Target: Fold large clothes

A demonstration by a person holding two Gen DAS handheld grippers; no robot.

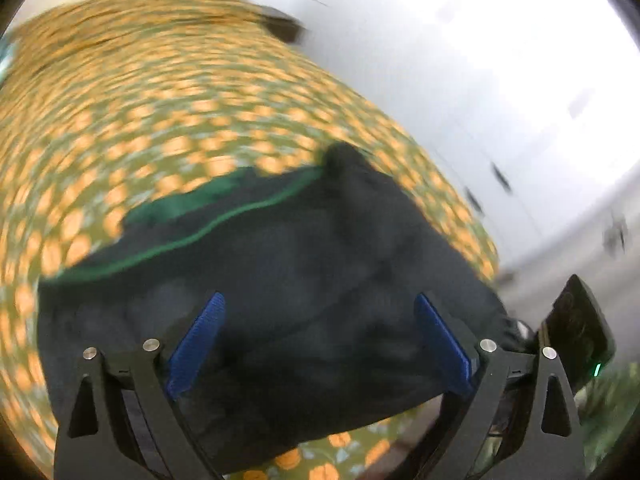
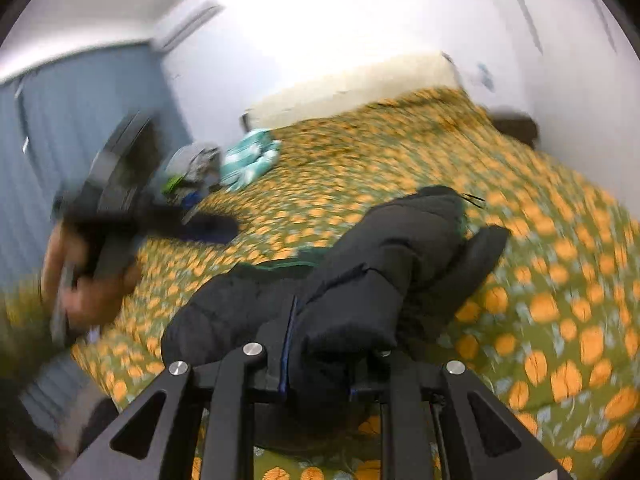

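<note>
A black padded jacket (image 1: 304,272) with a green lining edge lies on the bed with the orange-and-green floral cover (image 1: 160,100). My left gripper (image 1: 320,340) is open just above the jacket, its blue pads (image 1: 196,344) wide apart and empty. In the right wrist view my right gripper (image 2: 320,356) is shut on a bunched fold of the jacket (image 2: 360,280), which hangs over its jaws and hides the fingertips. The left gripper and the hand holding it (image 2: 100,240) show blurred at the left of that view. Both views are motion-blurred.
A pile of grey, teal and white clothes (image 2: 224,164) lies at the far side of the bed near a cream headboard (image 2: 348,84). Blue curtains (image 2: 60,120) hang at left. White cupboard doors (image 1: 480,100) stand beside the bed. A dark bedside stand (image 2: 516,128) sits far right.
</note>
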